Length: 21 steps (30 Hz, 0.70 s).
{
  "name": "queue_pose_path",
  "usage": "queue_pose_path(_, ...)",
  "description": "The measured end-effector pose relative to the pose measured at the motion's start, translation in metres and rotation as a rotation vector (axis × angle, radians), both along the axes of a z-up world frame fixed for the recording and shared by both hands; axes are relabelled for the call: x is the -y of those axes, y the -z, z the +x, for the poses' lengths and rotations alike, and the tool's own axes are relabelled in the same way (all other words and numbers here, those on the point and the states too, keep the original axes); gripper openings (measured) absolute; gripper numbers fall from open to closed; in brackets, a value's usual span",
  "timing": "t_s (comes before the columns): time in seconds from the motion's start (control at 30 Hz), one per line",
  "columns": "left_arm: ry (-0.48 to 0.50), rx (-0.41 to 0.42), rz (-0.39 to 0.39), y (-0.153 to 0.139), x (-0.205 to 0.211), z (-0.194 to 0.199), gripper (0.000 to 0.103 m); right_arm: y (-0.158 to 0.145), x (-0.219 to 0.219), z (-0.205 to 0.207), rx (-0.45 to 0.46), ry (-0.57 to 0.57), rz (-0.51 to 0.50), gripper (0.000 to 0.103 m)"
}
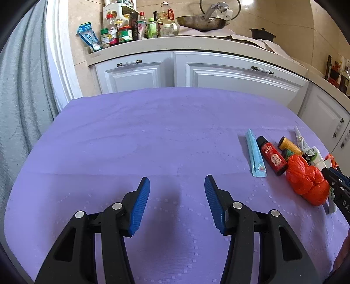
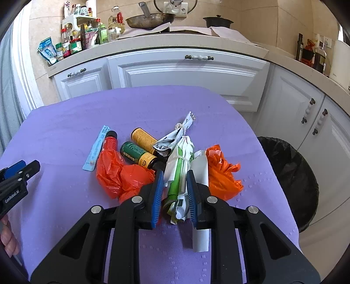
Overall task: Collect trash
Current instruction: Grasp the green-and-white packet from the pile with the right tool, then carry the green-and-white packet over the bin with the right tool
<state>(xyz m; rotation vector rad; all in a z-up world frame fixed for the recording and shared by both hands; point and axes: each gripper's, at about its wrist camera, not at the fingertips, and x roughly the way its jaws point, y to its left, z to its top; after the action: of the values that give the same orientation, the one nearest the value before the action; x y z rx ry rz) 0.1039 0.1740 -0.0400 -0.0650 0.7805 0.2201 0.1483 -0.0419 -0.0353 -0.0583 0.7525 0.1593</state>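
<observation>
A pile of trash lies on the purple tablecloth (image 2: 65, 131). My right gripper (image 2: 175, 174) is shut on a crumpled green-and-white paper wrapper (image 2: 178, 172) tied with a rubber band. Beside it lie an orange plastic bag (image 2: 118, 177), a second orange bag (image 2: 221, 172), a green-and-yellow bottle (image 2: 137, 155), a yellow bottle (image 2: 143, 138), a red bottle (image 2: 110, 142), a light blue sachet (image 2: 96, 148) and a knotted printed wrapper (image 2: 175, 135). My left gripper (image 1: 177, 182) is open and empty over bare cloth, left of the pile; it also shows in the right wrist view (image 2: 19, 170).
A bin lined with a black bag (image 2: 288, 174) stands on the floor right of the table. White kitchen cabinets (image 2: 186, 72) run behind, with bottles, jars and a pan (image 2: 151, 19) on the counter. A grey curtain (image 1: 21, 98) hangs at the left.
</observation>
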Motion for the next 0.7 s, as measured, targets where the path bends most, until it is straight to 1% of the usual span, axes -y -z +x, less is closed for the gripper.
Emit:
queue_pose_path(0.27, 0.013, -0.016, -0.008, 0.005, 0.005, 0.001, 0.052, -0.001, -0.003, -0.003, 0.023, -0.006, -0.010, 0.015)
queue_pose_path(0.47, 0.035, -0.024, -0.010, 0.005, 0.014, 0.001, 0.052, -0.009, 0.002, -0.006, 0.054, -0.005, 0.001, 0.014)
queue_pose_path(0.7, 0.074, -0.019, -0.020, 0.001, 0.032, 0.002, 0.052, -0.026, 0.018, -0.012, 0.102, 0.028, 0.011, 0.014)
